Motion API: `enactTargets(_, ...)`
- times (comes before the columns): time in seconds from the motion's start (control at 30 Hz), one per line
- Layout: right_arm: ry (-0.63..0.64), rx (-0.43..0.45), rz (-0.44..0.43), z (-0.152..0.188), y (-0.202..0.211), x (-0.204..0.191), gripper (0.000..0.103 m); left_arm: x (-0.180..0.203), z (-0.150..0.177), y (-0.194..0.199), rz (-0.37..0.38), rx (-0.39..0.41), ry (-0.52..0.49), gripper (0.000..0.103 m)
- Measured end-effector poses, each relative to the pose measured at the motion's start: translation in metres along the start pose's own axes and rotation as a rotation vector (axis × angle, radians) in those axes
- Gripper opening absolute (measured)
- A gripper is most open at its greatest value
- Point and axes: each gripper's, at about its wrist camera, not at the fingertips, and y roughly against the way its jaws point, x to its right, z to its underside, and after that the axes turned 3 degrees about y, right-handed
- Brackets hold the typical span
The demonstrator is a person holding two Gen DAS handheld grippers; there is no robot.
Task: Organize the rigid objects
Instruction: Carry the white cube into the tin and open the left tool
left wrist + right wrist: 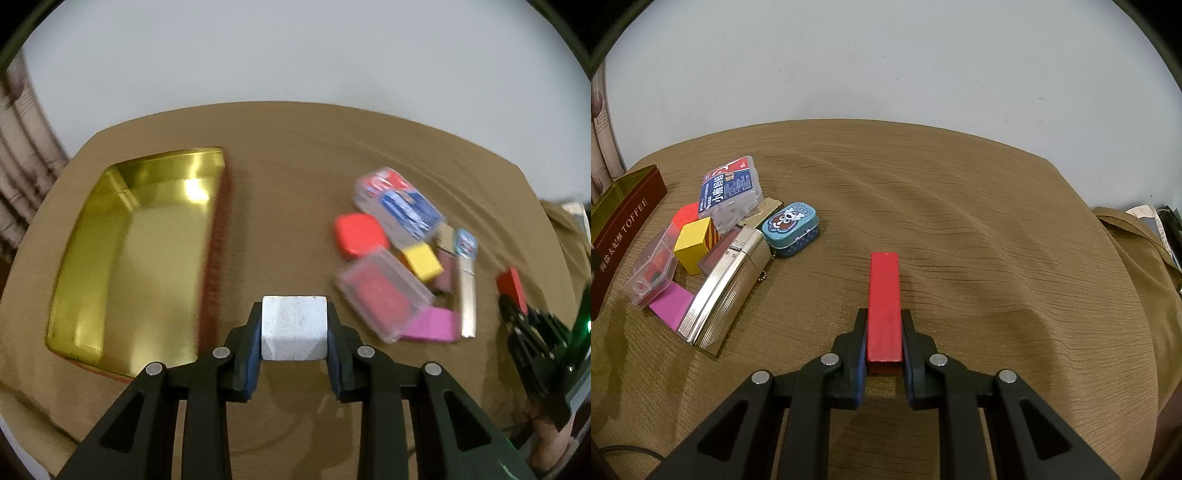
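Note:
My left gripper (294,325) is shut on a white block (294,328) and holds it above the brown cloth, right of an empty gold tin (122,258). My right gripper (884,332) is shut on a long red block (884,302); it also shows at the right edge of the left wrist view (511,286). A pile of small objects lies between them: a yellow cube (691,243), a pink block (670,304), a red piece (358,234), a clear case with red contents (384,299), a ribbed silver case (727,284) and a blue tin (792,227).
A clear box with a blue and red label (729,192) lies at the back of the pile. The tin's dark red side reads TOFFEE (624,236). The cloth-covered table (960,206) ends near a pale wall. Clutter lies at the far right (1160,229).

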Motion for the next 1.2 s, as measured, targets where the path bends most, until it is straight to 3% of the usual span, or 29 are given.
enactTargets(0.57,0.002,0.0,0.001,0.0,0.0,0.0,0.015,-0.13,-0.014,-0.031,-0.15,-0.053,0.093,0.026)
enactTargets(1.2,0.013,-0.001,0.008,0.0,-0.001,-0.001,0.015,-0.166,-0.01,-0.064,-0.197,-0.094,0.101,0.027)
